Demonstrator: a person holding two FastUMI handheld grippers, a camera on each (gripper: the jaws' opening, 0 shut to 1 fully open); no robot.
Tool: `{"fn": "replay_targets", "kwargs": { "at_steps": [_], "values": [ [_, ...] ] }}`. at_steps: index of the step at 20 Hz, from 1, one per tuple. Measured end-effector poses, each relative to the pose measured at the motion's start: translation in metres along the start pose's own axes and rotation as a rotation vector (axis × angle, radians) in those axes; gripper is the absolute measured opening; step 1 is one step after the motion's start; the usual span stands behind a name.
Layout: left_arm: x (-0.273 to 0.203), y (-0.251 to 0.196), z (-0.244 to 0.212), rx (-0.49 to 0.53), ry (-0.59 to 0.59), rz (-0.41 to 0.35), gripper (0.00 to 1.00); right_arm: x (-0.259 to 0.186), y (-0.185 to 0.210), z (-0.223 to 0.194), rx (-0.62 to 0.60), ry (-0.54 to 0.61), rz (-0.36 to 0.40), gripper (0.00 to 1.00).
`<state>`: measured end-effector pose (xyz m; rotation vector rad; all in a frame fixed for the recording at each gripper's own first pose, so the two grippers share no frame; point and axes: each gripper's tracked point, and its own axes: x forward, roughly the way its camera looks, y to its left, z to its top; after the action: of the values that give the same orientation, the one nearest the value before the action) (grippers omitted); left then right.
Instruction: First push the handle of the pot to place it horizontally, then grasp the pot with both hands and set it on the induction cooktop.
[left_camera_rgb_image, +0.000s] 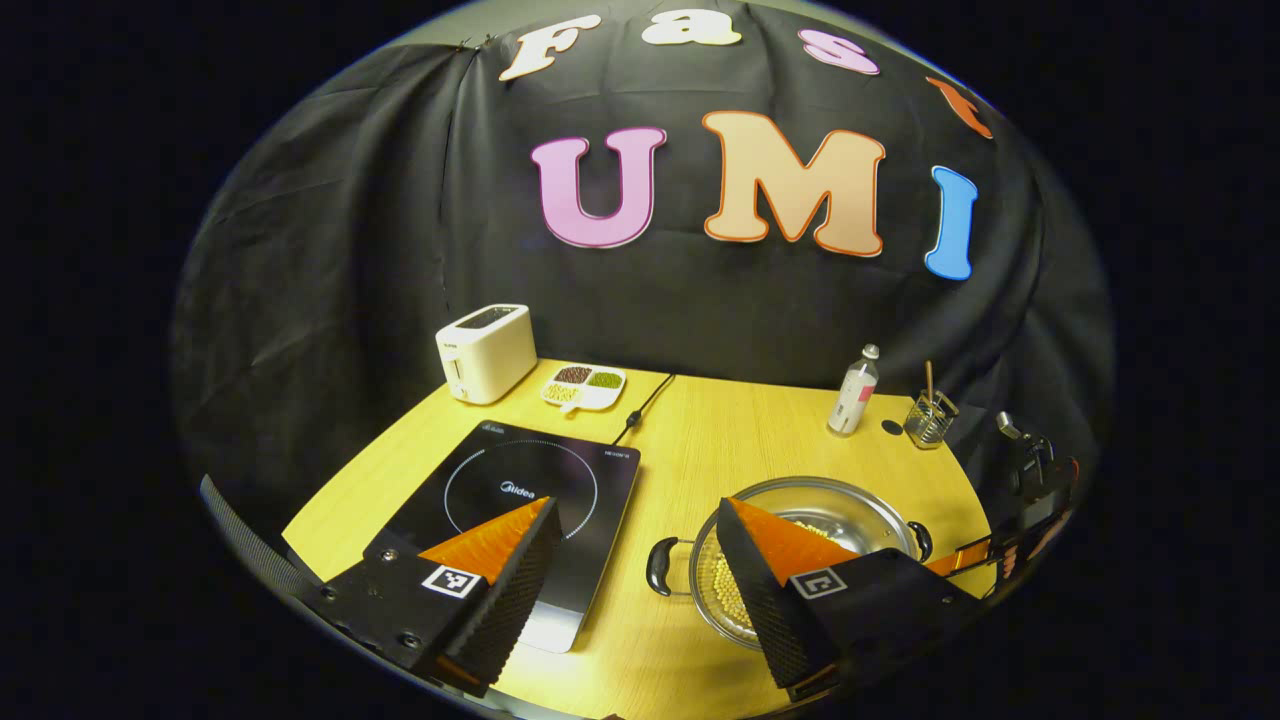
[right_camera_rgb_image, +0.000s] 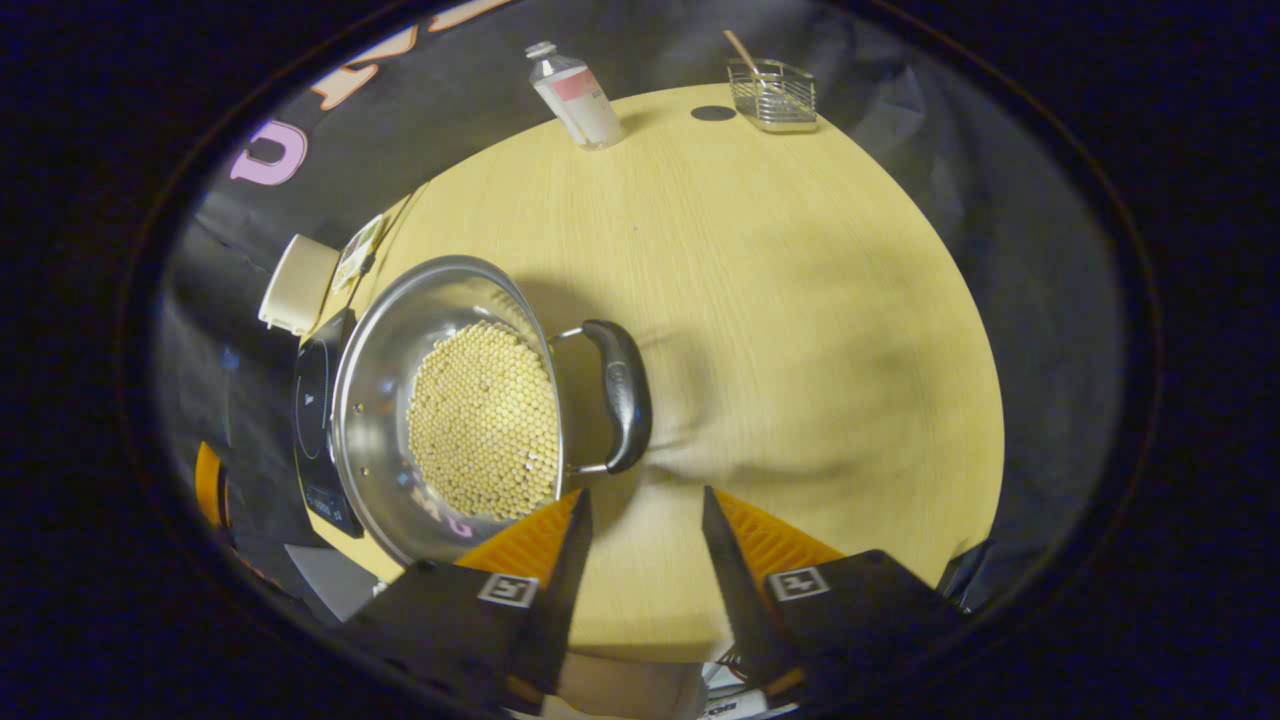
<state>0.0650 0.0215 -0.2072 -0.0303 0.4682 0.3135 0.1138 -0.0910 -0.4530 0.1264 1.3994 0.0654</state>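
Note:
A steel pot (left_camera_rgb_image: 850, 512) holding pale round beans (right_camera_rgb_image: 482, 420) stands on the wooden table (left_camera_rgb_image: 725, 430), just right of the black induction cooktop (left_camera_rgb_image: 520, 490). It has two black loop handles, one on the left (left_camera_rgb_image: 658, 565) and one on the right (left_camera_rgb_image: 921, 540). My left gripper (left_camera_rgb_image: 638, 506) is open above the table's near edge, one finger over the cooktop and the other over the pot. My right gripper (right_camera_rgb_image: 645, 494) is open with nothing between its fingers, its tips just short of the pot's near handle (right_camera_rgb_image: 622, 394). That gripper (left_camera_rgb_image: 1030, 515) also appears beyond the pot's right side.
At the back left stand a white toaster (left_camera_rgb_image: 486, 352) and a divided dish of beans (left_camera_rgb_image: 584, 387). A bottle (left_camera_rgb_image: 853, 392) and a wire holder (left_camera_rgb_image: 928, 418) stand at the back right. The cooktop's cable (left_camera_rgb_image: 645, 405) runs toward the wall. The table's right half (right_camera_rgb_image: 780, 300) is bare wood.

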Motion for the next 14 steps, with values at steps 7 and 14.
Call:
{"fn": "replay_targets", "kwargs": {
  "at_steps": [7, 14],
  "values": [
    [0.024, -0.011, -0.046, -0.058, 0.200, -0.064, 0.96, -0.026, 0.010, 0.029, 0.114, -0.072, 0.135, 1.00],
    [0.057, -0.018, -0.098, -0.007, 0.462, -0.102, 0.93, -0.005, 0.024, 0.046, 0.071, -0.078, 0.155, 1.00]
  ]
}}
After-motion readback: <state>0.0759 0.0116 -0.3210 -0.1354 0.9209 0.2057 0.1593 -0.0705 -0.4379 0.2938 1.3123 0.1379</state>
